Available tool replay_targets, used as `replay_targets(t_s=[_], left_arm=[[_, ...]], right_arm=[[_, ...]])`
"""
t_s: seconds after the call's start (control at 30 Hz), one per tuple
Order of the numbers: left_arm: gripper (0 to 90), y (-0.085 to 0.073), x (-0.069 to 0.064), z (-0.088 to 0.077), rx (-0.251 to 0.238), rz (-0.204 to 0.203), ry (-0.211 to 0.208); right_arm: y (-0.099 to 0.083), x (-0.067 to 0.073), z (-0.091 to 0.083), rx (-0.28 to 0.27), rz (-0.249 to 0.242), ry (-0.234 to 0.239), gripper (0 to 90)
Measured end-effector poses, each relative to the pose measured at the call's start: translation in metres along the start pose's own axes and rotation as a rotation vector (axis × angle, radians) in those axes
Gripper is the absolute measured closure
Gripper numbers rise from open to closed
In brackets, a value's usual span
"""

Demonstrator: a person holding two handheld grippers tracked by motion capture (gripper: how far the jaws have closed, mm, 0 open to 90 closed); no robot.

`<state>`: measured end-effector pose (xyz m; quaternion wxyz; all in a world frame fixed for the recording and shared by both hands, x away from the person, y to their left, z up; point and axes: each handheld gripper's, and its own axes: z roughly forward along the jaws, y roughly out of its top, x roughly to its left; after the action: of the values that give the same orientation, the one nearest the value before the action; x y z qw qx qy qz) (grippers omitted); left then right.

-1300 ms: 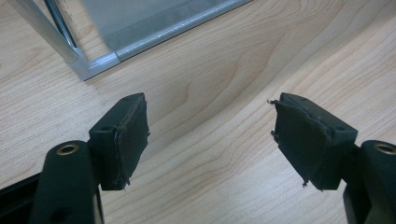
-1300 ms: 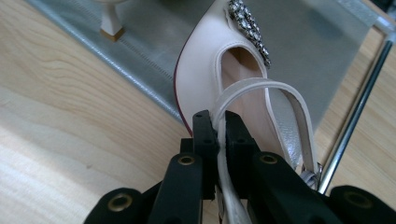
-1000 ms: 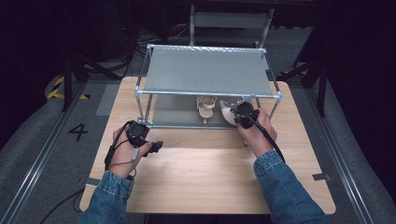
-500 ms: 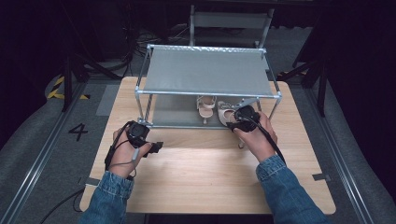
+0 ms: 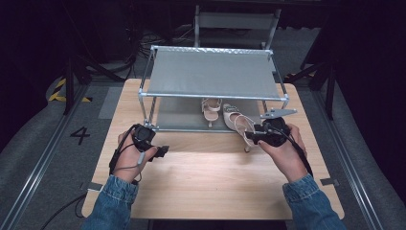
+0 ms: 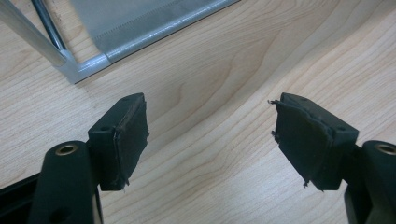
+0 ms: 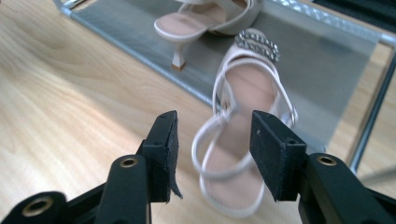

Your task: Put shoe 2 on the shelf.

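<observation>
Two grippers sit over the table (image 5: pixel 206 182): the left gripper (image 6: pixel 210 135) gapes wide over bare wood, holding nothing. Right gripper (image 7: pixel 212 149) has just been opening, jaws half apart, the sandal (image 7: pixel 243 135) between them but unclamped, heel end off the rack (image 5: pixel 213 74)'s lower shelf. Second sandal (image 5: pixel 210 109) lies deeper inside.

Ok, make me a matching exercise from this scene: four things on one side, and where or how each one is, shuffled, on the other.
1. left hand-held gripper
2. right hand-held gripper
3. far sandal
4. near sandal

A. heel end sticking out past the rack's front edge
B. open over bare table wood
C. fully on the rack's lower shelf
D. open, jaws either side of a sandal's straps

Pairs: 1-B, 2-D, 3-C, 4-A
</observation>
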<state>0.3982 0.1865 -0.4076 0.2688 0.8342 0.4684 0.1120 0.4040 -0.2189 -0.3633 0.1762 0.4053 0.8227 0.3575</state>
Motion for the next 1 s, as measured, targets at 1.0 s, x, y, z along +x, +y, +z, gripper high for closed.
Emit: replay_targets(t_s=[1.0], left_arm=[[25.7, -0.004, 0.002, -0.002, -0.002, 0.002, 0.009]], right_arm=[[-0.069, -0.013, 0.071, 0.099, 0.082, -0.011, 53.5]])
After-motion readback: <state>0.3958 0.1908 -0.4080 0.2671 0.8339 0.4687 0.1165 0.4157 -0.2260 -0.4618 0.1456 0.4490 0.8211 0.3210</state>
